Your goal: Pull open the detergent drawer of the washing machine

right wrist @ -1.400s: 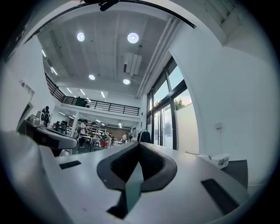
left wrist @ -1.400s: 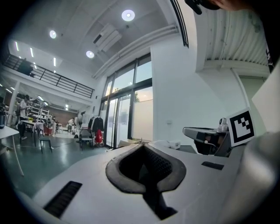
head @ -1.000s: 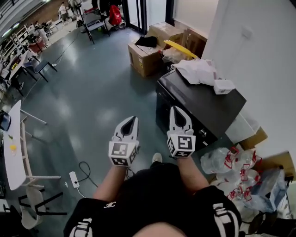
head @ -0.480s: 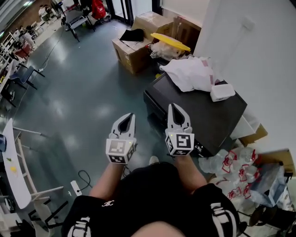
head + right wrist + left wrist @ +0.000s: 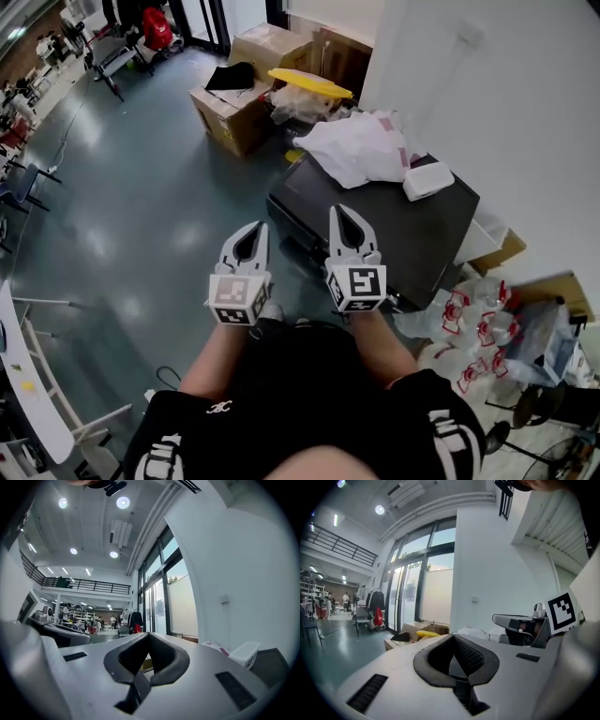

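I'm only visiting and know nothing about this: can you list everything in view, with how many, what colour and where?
washing machine: one, black, against the wall
cloth heap: one, white, on the machine's top
small box: one, white, on the machine's top, wall side
cardboard boxes: at least two, brown, on the floor beyond the machine
flat thing: one, yellow, over the clutter beside those boxes
plastic bags: several, clear with red, floor right of the machine
left gripper: one, white, shut, empty, above the floor
right gripper: one, white, shut, empty, by the machine's near side
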`<action>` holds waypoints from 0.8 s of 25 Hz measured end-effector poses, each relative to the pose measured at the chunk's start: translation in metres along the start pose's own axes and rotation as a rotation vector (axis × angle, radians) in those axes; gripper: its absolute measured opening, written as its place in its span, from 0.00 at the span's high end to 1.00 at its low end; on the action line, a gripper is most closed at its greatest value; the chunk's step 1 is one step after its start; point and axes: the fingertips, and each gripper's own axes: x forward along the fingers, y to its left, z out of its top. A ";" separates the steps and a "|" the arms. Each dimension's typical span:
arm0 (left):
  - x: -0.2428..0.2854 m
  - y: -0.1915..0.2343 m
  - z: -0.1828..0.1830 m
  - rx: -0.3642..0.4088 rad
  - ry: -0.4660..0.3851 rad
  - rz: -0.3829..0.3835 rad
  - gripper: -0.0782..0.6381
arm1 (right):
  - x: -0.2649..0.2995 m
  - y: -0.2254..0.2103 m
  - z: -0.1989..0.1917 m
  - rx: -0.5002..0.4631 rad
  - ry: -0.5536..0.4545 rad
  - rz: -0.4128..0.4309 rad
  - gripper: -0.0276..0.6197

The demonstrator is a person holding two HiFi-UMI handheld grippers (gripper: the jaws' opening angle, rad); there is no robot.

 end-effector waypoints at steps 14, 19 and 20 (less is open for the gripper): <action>0.029 0.008 0.015 -0.056 -0.084 -0.184 0.52 | 0.006 -0.008 0.000 -0.005 -0.006 -0.111 0.95; 0.032 0.016 0.001 -0.314 -0.096 -0.324 0.41 | 0.008 -0.003 -0.009 -0.020 0.027 -0.120 0.95; 0.034 0.017 -0.005 -0.375 -0.086 -0.351 0.41 | 0.009 -0.004 -0.010 -0.021 0.034 -0.121 0.95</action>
